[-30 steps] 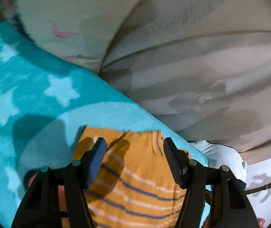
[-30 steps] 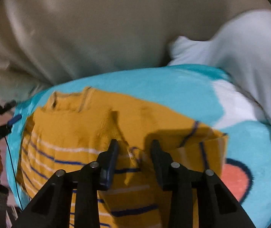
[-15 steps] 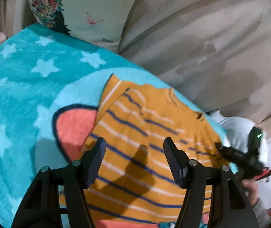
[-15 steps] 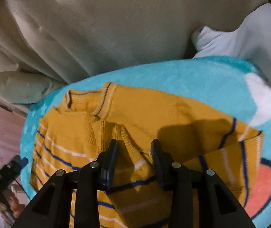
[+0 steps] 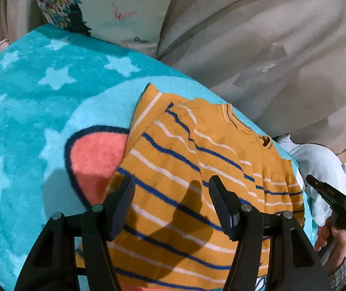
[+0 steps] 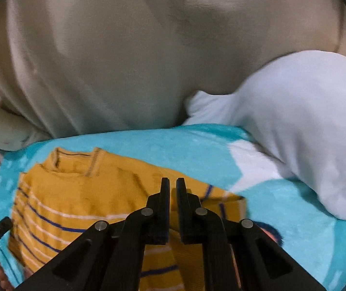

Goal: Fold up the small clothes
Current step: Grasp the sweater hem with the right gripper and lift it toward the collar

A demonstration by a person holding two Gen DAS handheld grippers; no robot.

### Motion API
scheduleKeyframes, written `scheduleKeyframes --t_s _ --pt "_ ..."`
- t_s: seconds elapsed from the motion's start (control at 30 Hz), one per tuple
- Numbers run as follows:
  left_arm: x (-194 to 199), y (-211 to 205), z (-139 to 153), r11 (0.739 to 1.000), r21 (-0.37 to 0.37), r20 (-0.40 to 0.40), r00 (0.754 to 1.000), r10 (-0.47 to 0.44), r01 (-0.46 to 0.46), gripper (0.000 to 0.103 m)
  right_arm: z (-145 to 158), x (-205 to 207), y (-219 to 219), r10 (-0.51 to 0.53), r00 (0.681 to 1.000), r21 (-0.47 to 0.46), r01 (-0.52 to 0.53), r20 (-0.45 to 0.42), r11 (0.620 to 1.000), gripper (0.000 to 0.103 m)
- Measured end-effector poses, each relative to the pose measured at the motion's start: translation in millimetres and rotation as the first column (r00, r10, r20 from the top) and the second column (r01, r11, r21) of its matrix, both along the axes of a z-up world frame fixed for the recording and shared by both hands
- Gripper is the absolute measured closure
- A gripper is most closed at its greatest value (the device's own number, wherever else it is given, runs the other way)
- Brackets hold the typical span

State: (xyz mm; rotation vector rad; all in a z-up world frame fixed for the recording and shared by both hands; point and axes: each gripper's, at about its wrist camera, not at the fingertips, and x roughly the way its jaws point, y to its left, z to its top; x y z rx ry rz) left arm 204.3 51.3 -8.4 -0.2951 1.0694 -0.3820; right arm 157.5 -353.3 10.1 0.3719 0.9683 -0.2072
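The small orange striped sweater lies flat on the turquoise star blanket, near the blanket's far edge where it meets the beige cover behind. One sleeve already sits folded in over the body, so I judge the fold is partly made and I am between grasps. The collar points toward the far edge, which leaves the hem nearest me, the handy side for the next fold.

My left gripper hangs above the lower striped part with its jaws spread wide and nothing between them; its shadow falls on the knit, so it is close but I cannot say it touches. My right gripper sits over the sweater's right side with its jaws drawn nearly together, only a thin slit between them. No cloth shows in that slit, though the view is blurred.

No basket, bin or box is in view. A floral pillow stands past the blanket's far left corner, and a pale blue plush rests on its right edge, apart from the sweater.
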Motion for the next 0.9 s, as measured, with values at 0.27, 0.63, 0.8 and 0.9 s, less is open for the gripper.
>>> scheduleKeyframes --t_s 0.27,0.63,0.8,0.9 --pt "57.4 12.1 -8.5 0.991 0.095 0.013 0.996 0.089 -0.09 0.041 -11.9 -15.4 36.1 0.169 0.986 0.123 -0.165 -0.017 0.979 0.082" --pt "-4.2 68.3 37.0 0.971 0.122 0.05 0.979 0.199 -0.204 0.042 -12.5 -83.1 -53.5 -0.168 0.986 0.149 0.166 -0.004 0.975 0.068" --pt "-67.5 68.8 29.8 0.973 0.095 -0.003 0.977 0.213 -0.211 0.042 -27.4 -130.4 -61.1 -0.117 0.993 0.318 0.117 -0.02 0.941 0.064" --pt "-105.3 62.0 23.0 0.976 0.061 -0.043 0.976 0.212 -0.209 0.042 -36.9 -140.6 -44.3 -0.044 0.999 0.342 0.042 -0.003 0.939 0.064"
